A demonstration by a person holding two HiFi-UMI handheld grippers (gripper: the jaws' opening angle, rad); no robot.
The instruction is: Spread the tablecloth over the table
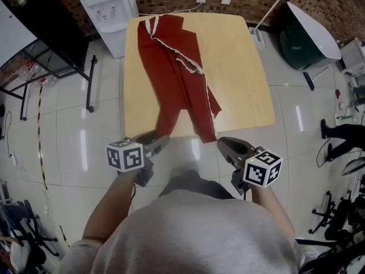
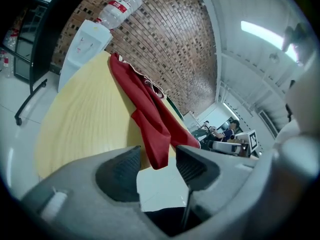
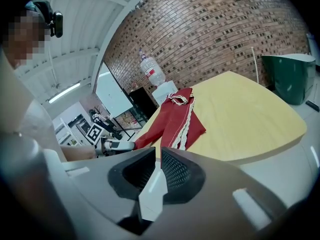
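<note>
Left gripper (image 1: 158,141) gaping wide, right gripper (image 1: 225,144) barely parted, both at the table's (image 1: 239,79) near edge.
Neither grips anything. The red tablecloth (image 1: 177,67) lies bunched in a long crumpled strip from the far edge to the near one, where its ends hang just over. One red end shows beyond the left jaws, untouched.
</note>
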